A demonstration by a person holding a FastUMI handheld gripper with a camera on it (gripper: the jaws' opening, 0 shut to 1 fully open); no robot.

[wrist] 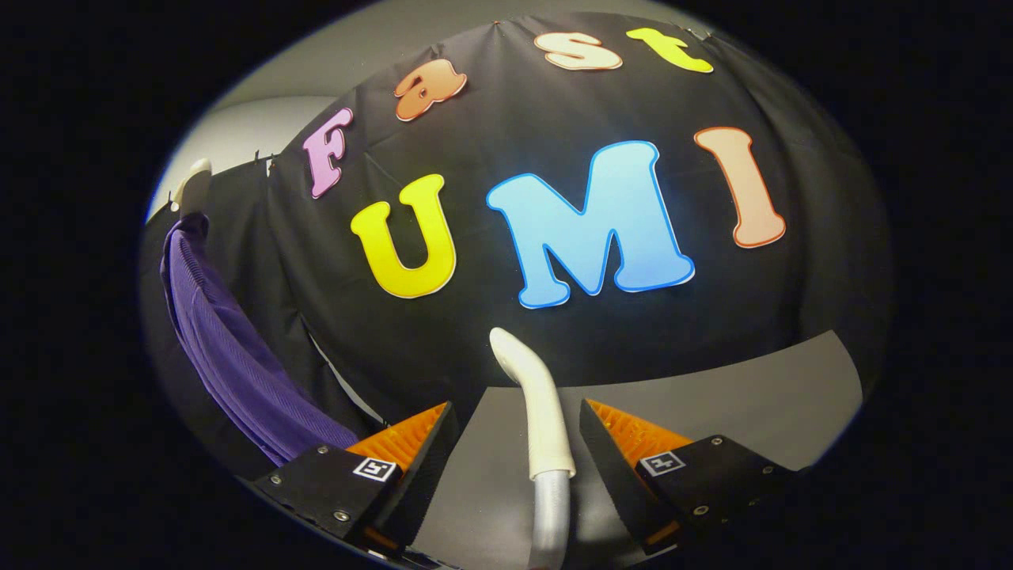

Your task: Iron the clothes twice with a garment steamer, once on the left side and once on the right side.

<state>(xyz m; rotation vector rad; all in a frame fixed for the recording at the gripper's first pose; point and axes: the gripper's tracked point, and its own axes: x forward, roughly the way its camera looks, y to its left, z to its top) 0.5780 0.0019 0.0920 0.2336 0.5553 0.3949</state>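
Observation:
The garment steamer (542, 412) has a white curved head on a silvery grey tube and stands upright between my fingers, closer to the right one. My gripper (516, 408) is open, with a gap on each side of the steamer, so neither finger presses on it. A purple garment (229, 348) hangs off to the left, beyond the left finger, from a white hanger (192, 182). I see it edge-on, its folds running down toward the left finger.
A grey surface (712, 396) stretches ahead of the fingers and to the right, up to the black cloth wall (554, 103). A pale wall (237, 127) shows above the hanger at the far left.

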